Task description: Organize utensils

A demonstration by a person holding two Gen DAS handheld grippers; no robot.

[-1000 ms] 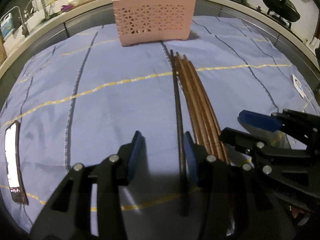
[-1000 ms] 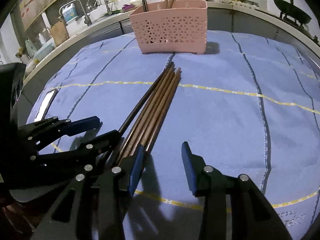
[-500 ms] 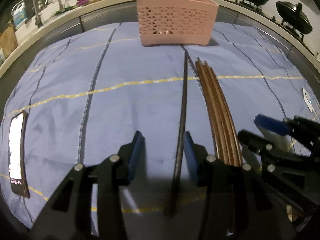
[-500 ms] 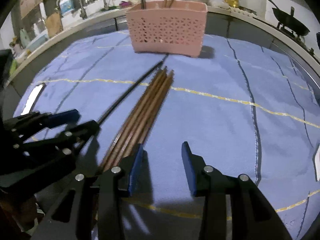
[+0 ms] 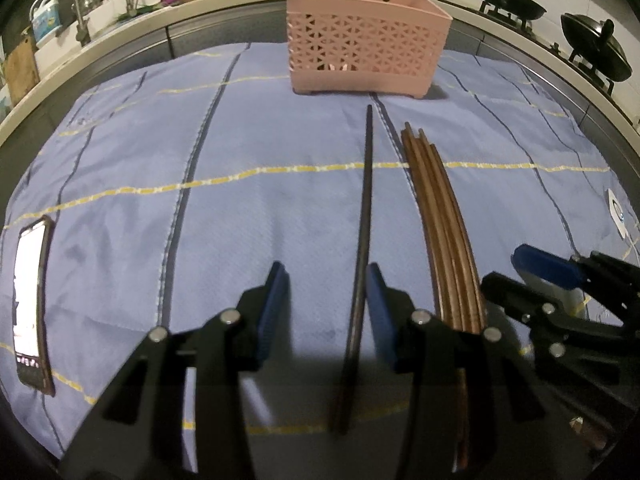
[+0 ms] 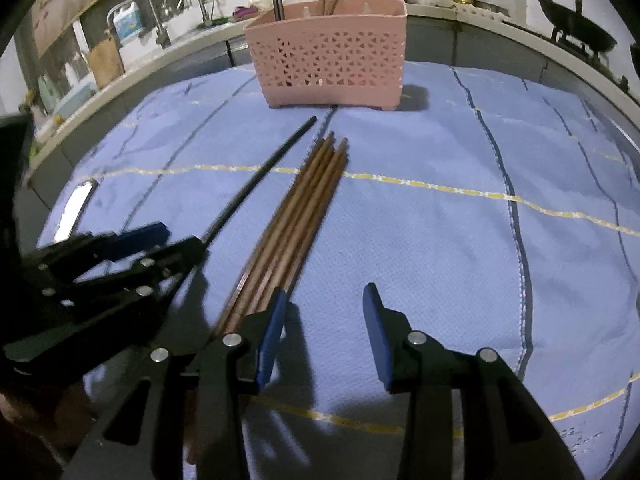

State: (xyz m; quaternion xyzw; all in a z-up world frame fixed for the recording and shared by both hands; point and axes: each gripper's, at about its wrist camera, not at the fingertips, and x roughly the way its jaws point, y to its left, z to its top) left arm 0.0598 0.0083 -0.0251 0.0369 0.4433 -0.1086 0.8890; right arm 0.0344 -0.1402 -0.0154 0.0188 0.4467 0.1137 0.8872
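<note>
- Where the blue cloth [image 5: 280, 208] reaches its left edge, a phone [image 5: 30, 304] is seen lying flat with its screen lit, well apart from the utensils.
- Further right, the left gripper [image 5: 326, 308] is held low over the cloth with its blue-padded jaws apart; nothing is clamped.
- A single black chopstick [image 5: 366, 216] is laid on the cloth between those jaws, close against the inner face of the right-hand pad; whether it is touched there cannot be told, and the other pad stands clear of it.
- The black chopstick is pointed towards the pink basket [image 5: 366, 56], its far tip ending short of the basket's base.
- In the basket, which is stood at the far side of the cloth, several upright utensils are seen above the rim; what kind they are cannot be told for certain.
- Just right of the black chopstick, a bundle of brown chopsticks [image 5: 440, 216] is laid side by side, apart from the black one and roughly parallel to it.
- In the right wrist view, the bundle's near end is passed under the left finger of the right gripper [image 6: 324, 336], outside its gap.
- The right gripper's jaws are likewise held apart over bare cloth, with nothing between them.
- At the far right, black pans [image 5: 508, 4] are seen on a stove behind the counter.
</note>
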